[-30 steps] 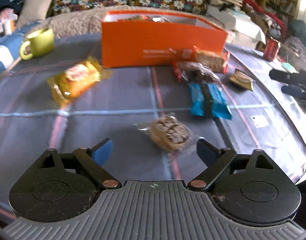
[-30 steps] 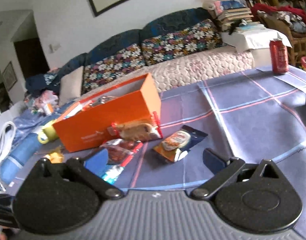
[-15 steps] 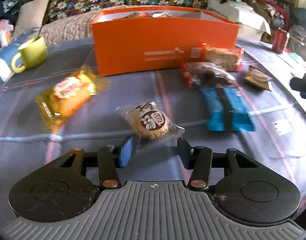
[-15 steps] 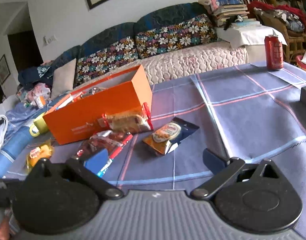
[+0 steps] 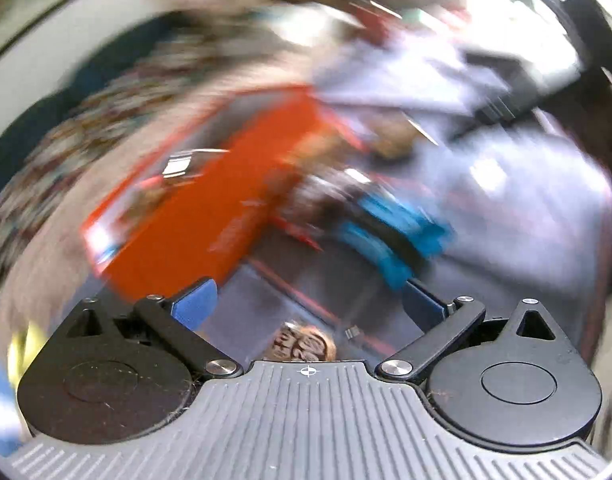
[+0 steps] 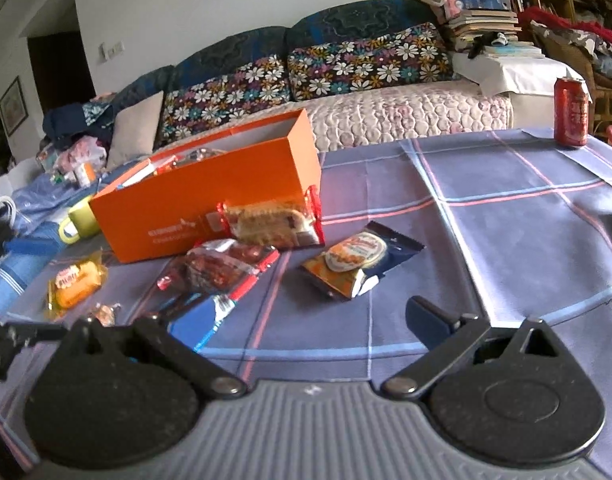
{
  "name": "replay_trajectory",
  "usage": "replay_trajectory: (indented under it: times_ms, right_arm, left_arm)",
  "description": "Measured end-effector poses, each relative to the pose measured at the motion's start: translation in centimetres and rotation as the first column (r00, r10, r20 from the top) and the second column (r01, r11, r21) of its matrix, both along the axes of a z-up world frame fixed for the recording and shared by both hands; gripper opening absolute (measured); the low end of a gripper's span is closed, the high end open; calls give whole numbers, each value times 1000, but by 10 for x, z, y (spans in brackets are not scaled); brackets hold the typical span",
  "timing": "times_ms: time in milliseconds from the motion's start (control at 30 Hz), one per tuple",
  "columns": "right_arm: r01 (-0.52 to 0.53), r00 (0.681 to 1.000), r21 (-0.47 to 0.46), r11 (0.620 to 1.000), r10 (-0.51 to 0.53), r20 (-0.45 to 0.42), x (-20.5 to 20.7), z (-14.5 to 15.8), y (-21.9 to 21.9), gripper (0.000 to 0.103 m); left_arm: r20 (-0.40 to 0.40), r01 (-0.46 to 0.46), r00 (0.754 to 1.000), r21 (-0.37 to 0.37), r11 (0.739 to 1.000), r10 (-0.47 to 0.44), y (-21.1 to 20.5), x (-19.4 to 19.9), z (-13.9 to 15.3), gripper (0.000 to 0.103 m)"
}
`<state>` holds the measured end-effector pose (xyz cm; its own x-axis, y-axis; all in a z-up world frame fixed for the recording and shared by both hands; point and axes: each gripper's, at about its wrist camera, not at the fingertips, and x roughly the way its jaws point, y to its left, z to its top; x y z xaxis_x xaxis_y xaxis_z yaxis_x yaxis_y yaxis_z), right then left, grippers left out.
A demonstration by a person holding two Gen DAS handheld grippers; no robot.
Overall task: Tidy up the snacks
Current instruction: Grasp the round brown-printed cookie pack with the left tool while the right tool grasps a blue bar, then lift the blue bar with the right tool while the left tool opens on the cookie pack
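Note:
The left wrist view is blurred and rolled. My left gripper [image 5: 307, 300] has its jaws opening wide; the round brown cookie packet [image 5: 304, 346] shows low between them near the base, with no pad pressing on it. Beyond lie the orange box [image 5: 210, 208] and a blue packet [image 5: 389, 236]. In the right wrist view my right gripper [image 6: 306, 316] stands open and empty above the cloth. Ahead of it are the orange box [image 6: 210, 200], a red-ended cake packet [image 6: 270, 220], a red-wrapped snack [image 6: 222, 268], a dark blue and orange packet [image 6: 357, 264] and a yellow packet [image 6: 76, 284].
A green mug [image 6: 80, 220] stands left of the box. A red can [image 6: 570, 112] sits at the far right of the checked tablecloth [image 6: 485, 240]. A sofa with flowered cushions [image 6: 345, 60] runs behind the table. Part of the other gripper shows at the left edge.
My left gripper's jaws closed in around the cookie packet, then spread wide again; its view has rolled sharply and blurred. The cookie now sits nearer the gripper's base. The right gripper barely moved.

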<state>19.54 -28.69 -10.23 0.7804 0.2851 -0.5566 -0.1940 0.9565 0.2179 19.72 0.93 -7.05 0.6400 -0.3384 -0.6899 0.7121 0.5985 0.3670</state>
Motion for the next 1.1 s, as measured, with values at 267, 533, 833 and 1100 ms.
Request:
replay_trajectory:
  times_ms: [267,533,833,1100]
  right_arm:
    - [17,999,25,1000,-16,-42,7,-6,-8,100]
    - [-3,998,56,998,7,-63,11,-7,-2,100]
    - [-145,989,-3,989,145,-39,15,-2,62,100]
    - [-201,979,-179,963,193,-61,30,-26,128,88]
  left_arm:
    - [-313,179,940,107,978,-138,6,59,-31,47]
    - [-265,-266,930,-9,964,254,36,51,-32,15]
    - [-128,-688,725,-145,711,676,18,-18,-48,21]
    - [-153,-697,717,-199,689,680,27,-20,-51,32]
